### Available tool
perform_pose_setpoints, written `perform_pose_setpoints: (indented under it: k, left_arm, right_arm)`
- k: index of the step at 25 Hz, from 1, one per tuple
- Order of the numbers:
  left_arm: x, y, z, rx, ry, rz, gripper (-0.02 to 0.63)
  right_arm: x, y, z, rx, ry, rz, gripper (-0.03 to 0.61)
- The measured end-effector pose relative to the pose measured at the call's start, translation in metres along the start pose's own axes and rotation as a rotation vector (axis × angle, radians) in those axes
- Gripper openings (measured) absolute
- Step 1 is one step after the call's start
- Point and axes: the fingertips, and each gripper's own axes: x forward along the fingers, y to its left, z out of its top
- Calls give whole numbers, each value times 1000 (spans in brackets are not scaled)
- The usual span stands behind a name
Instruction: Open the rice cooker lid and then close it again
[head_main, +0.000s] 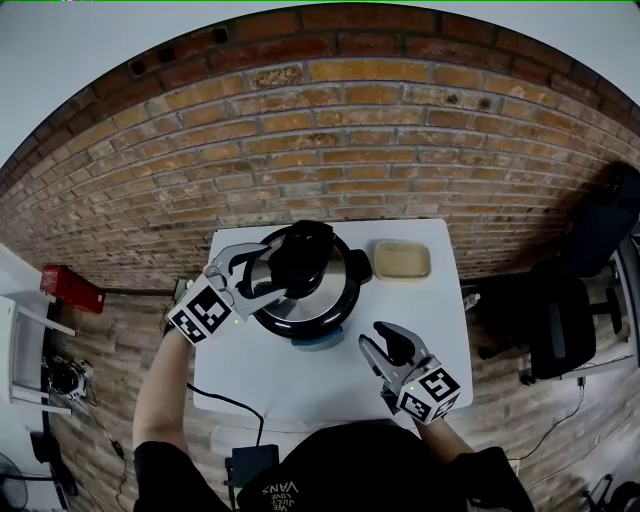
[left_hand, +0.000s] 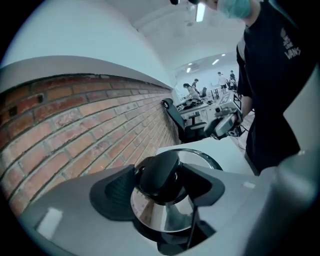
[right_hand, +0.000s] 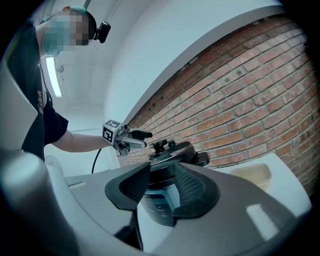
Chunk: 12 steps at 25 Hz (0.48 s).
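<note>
The left claw is released, its jaws wide apart and empty, hovering just left of the black knob on the steel lid without touching it. The right claw is also released and holds nothing, low and right of centre over the white table. The lid sits closed on the rice cooker, mid-frame on the table's far half, with a beige dish to its right, near the brick wall.
</note>
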Motion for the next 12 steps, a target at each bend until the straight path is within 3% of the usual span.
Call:
perform_pose_setpoints:
  k: [6,12]
  left_arm:
    - [19,-4,0,109,122,-205,290]
    - [36,-9,-5,166,216,-341,288]
  right_arm:
    - [-7,-14,1,9,2,-22,144]
    - [-12,-31,5,15,0,-36,144]
